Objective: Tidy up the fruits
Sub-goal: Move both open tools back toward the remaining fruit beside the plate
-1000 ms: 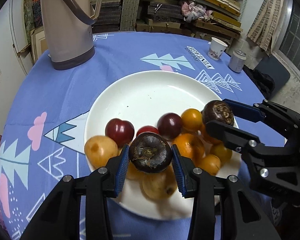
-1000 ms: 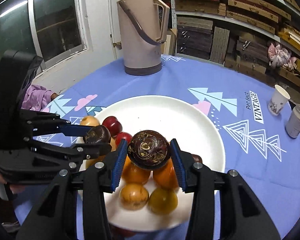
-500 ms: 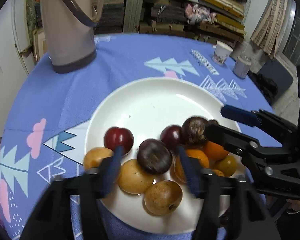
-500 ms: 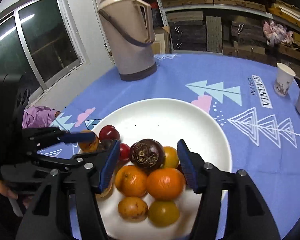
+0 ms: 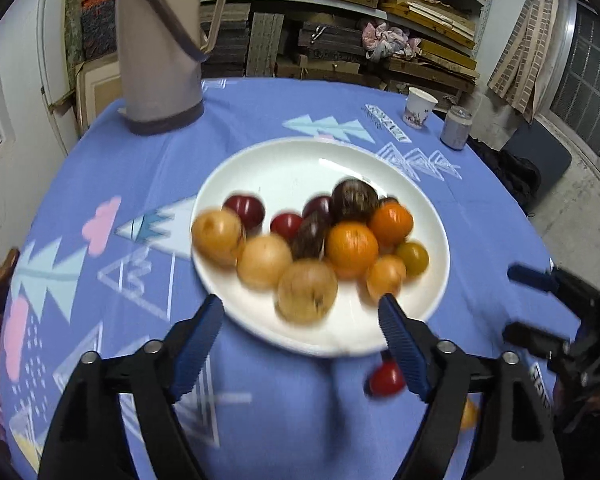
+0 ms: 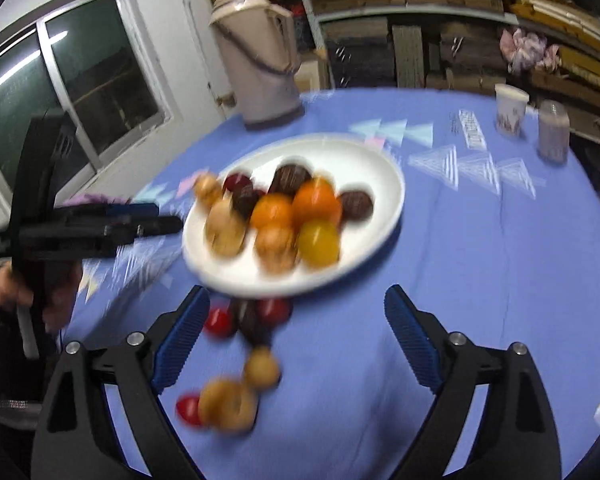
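Left tool [image 5: 300, 332]: jaws wide and opening, nothing between the pads, hanging over the near rim of the plate [image 5: 260, 176]. Right tool [image 6: 296, 330]: jaws also wide and opening, empty, over bare blue cloth at the near edge of the worktop [image 6: 480, 240]. The right tool shows at the right edge of the left view too, beside the plate and off it.

Loose fruit on the cloth, nearest the near edge: tan round fruit [image 6: 228, 404], small red one [image 6: 188, 410] touching it, a smaller tan one [image 6: 262, 368] just behind. Then two red ones [image 6: 219, 322] and a dark one [image 6: 252, 320] tucked against the plate's near rim. Right view is motion-blurred, so the count is probably six, not sure.

Plate sits around mid-worktop, white, round. Fruit bunched on its near half in a band running left to right across the plate: tan fruits [image 5: 306, 290] at the front, oranges [image 5: 352, 248] in the middle, yellow-green one [image 5: 414, 258] toward the right rim, red plums [image 5: 246, 210] and dark brown fruits [image 5: 354, 200] at the back. All round, no clear long axis or pointing direction. Far half of the plate bare.

Far edge: beige thermos [image 5: 160, 44] upright at the far left, handle facing right. Paper cup [image 5: 418, 108] and small can [image 5: 455, 127] upright near the far right edge, just beside each other.
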